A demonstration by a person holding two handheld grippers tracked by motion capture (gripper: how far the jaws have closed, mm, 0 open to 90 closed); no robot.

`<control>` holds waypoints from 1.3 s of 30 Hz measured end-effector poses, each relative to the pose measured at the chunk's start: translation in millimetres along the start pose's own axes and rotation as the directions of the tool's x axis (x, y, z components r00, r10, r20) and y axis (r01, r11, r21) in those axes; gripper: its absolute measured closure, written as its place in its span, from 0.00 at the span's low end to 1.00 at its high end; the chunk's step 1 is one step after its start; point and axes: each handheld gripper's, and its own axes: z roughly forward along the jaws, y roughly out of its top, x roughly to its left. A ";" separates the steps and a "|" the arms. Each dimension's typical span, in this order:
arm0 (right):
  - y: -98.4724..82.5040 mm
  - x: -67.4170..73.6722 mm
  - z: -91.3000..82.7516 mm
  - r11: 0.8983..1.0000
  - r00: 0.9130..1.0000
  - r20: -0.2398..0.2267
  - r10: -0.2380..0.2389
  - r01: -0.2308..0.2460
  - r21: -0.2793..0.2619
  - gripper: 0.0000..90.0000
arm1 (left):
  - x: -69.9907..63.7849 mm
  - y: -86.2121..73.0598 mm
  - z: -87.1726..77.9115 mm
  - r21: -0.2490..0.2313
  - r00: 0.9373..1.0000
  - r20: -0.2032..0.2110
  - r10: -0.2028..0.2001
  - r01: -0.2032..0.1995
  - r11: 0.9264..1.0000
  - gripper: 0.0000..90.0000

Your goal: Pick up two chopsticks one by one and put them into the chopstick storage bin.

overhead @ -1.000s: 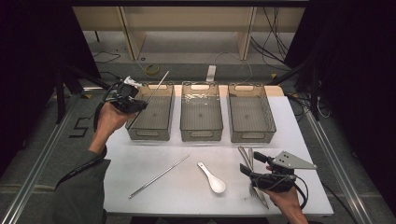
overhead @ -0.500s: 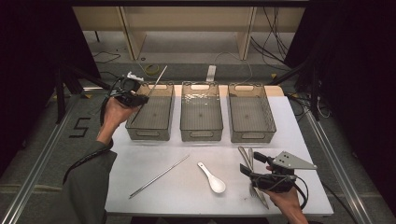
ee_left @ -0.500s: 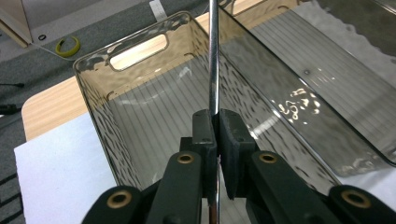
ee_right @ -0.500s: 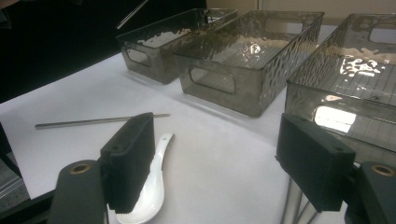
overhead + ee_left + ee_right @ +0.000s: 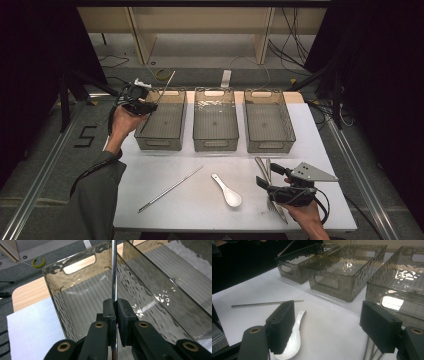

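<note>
Clamping a thin metal chopstick (image 5: pixel 114 277) between its shut pads, the left gripper (image 5: pixel 115 308) now sits over the near left corner of the left bin (image 5: pixel 161 142), lower and closer to its rim than a second ago, when it hung higher off the bin's left side. The rod slants up from the jaws toward the bin's far wall, its tip poking above the rim. From that I judge the drop-off is close: the stick needs tilting flat along the bin's length before the pads let go, or it may catch on the wall and tip out.

The right gripper (image 5: pixel 327 325) has not shifted; its jaws stand wide apart, holding nothing, near the table's front right corner, over the metal utensils (image 5: pixel 265 167). A second chopstick (image 5: pixel 170 189) and a white spoon (image 5: pixel 227 191) lie toward the front edge, not yet sorted.
</note>
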 end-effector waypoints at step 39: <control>-0.1 -0.4 -0.1 1.000 1.000 -0.004 0.002 -0.002 -0.001 0.32 | -4.8 -23.5 21.7 0.063 0.996 0.020 -0.085 0.083 0.995 0.45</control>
